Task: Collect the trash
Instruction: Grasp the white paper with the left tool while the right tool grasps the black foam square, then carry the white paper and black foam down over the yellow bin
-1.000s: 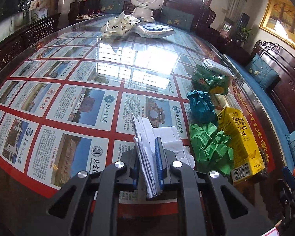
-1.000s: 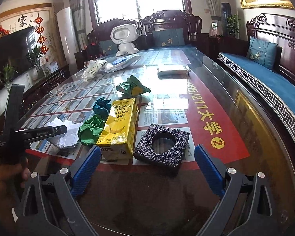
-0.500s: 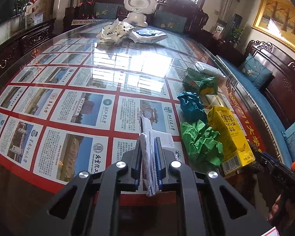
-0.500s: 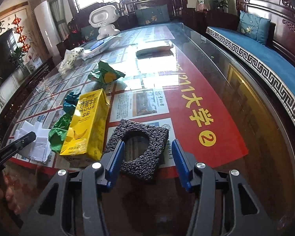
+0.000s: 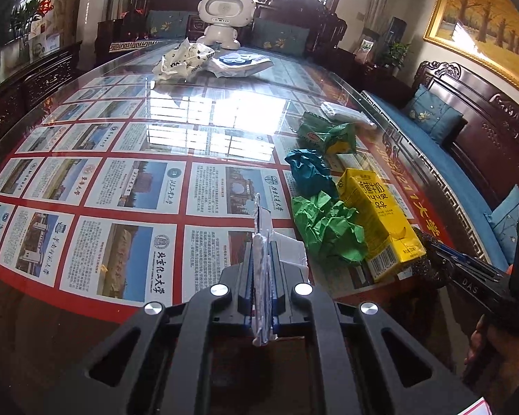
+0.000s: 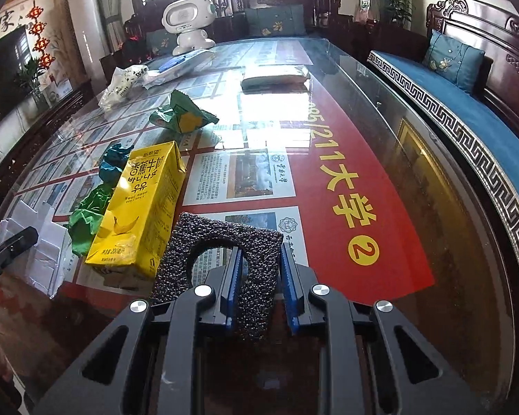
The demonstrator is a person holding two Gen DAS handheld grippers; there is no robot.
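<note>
On the glass table, the left gripper pinched white paper edge-up for carrying, while the right gripper clamped the black foam square, both ready for lifting.

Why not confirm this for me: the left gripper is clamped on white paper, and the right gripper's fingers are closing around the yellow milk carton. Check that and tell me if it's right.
One detail is wrong. The left gripper is indeed clamped on the white paper, but the right wrist view shows the right gripper closing on the black foam square, not the yellow milk carton, which lies just left of it.
</note>
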